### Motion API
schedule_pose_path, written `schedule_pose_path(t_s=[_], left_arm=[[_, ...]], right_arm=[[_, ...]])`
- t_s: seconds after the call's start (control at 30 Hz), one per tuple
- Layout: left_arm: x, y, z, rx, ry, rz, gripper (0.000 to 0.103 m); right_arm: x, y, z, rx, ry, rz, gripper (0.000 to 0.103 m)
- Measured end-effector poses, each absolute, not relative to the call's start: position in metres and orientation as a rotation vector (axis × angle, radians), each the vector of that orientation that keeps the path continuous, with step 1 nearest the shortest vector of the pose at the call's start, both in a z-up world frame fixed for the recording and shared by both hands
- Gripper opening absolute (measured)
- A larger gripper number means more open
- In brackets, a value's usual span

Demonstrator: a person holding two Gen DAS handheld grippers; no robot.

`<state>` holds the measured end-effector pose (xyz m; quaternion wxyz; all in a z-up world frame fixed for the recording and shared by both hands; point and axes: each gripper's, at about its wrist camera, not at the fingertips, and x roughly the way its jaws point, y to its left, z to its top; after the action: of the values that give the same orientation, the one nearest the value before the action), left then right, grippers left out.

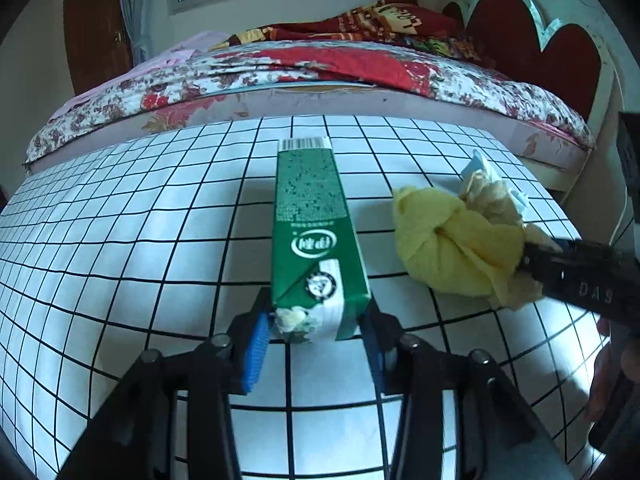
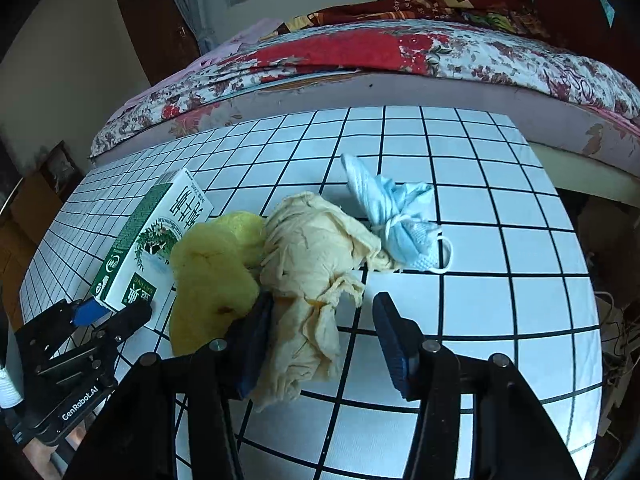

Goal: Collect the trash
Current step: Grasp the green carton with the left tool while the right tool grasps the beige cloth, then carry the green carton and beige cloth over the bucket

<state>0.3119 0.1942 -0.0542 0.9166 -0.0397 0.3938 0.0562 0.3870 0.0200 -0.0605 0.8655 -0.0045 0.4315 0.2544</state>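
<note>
Gripping the near end of the milk carton [image 1: 312,236], the left gripper [image 1: 316,344] holds it; the right gripper [image 2: 320,344] straddles crumpled paper [image 2: 312,280], unclenched, on the table [image 2: 500,240].

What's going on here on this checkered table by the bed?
A person with a handheld gripper in each hand is collecting trash. The left gripper straddles the near end of a green milk carton lying on the checkered table. The right gripper is around a crumpled beige paper wad, not yet clamped, with a yellow cloth and a balled-up blue face mask beside it.
</note>
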Motion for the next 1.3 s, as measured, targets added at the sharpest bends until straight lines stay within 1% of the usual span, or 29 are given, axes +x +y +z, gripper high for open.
schedule_pose_path(t_s=[0.03, 0.07, 0.1, 0.13, 0.17, 0.53, 0.9, 1.1, 1.3], left_arm=[[0.313, 0.196, -0.053, -0.091, 0.801, 0.119, 0.054], [0.314, 0.197, -0.053, -0.099, 0.797, 0.115, 0.054], [0.315, 0.198, -0.052, -0.107, 0.798, 0.109, 0.052], [0.317, 0.198, -0.054, -0.112, 0.803, 0.100, 0.039], [0.316, 0.199, -0.055, -0.116, 0.805, 0.091, 0.039], [0.252, 0.182, -0.019, -0.082, 0.674, 0.077, 0.038], [0.174, 0.132, -0.002, -0.057, 0.635, 0.013, 0.038], [0.159, 0.102, -0.001, -0.013, 0.608, -0.049, 0.038], [0.166, 0.073, -0.004, -0.023, 0.596, -0.142, 0.038]], right_arm=[[0.385, 0.021, -0.060, -0.010, 0.898, 0.544, 0.040], [0.382, 0.022, -0.058, -0.016, 0.888, 0.553, 0.027], [0.379, 0.024, -0.055, -0.031, 0.877, 0.552, 0.025], [0.376, 0.025, -0.052, -0.041, 0.865, 0.555, 0.024], [0.374, 0.024, -0.049, -0.047, 0.854, 0.558, 0.023], [0.322, -0.031, -0.010, -0.038, 0.713, 0.532, 0.023], [0.235, -0.104, 0.012, 0.001, 0.634, 0.466, 0.023], [0.205, -0.117, 0.011, -0.013, 0.607, 0.443, 0.023], [0.187, -0.137, 0.012, -0.056, 0.583, 0.392, 0.023]])
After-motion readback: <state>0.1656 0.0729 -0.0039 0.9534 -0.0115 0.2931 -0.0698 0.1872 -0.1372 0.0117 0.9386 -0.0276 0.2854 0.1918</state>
